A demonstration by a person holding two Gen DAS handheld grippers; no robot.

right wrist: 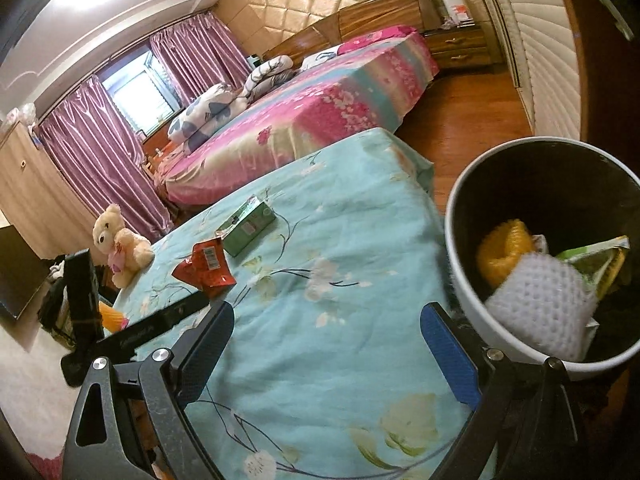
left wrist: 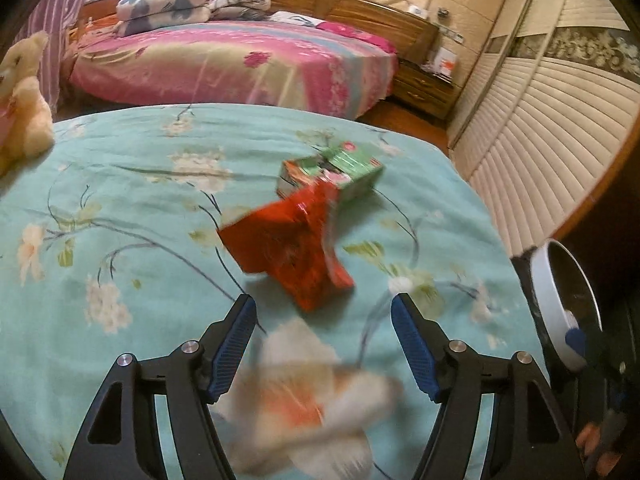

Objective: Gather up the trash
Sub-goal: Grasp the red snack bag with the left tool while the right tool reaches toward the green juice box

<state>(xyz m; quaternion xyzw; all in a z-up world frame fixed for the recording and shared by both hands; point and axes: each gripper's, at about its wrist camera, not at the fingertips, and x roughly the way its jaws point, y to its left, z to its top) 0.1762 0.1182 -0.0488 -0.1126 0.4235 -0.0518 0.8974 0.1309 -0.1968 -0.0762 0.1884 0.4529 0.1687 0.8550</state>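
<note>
Left wrist view: my left gripper (left wrist: 323, 332) stands wide, nothing pressed between its pads. A blurred white-and-orange scrap (left wrist: 308, 396) lies loose in the gap, close to the camera; I cannot tell whether it rests on the bed cover (left wrist: 120, 208) or is in the air.

Beyond the fingertips, toward the middle of the bed, lies a red wrapper (left wrist: 288, 244), crumpled, its long axis running from the near right toward the far left. I judge it light, thin and slippery; it should crush rather than resist, so a raised fold at its near corner is the place to pinch.

Behind it, touching or just overlapping, sits a green carton (left wrist: 336, 172), long axis roughly parallel to the bed's far edge. I judge it light but stiffer; grip across its short sides.

Right wrist view: my right gripper (right wrist: 328, 328) is also wide and empty, over the cover. The white bin (right wrist: 460, 280) stands just off the bed's right edge, already holding some trash.
</note>
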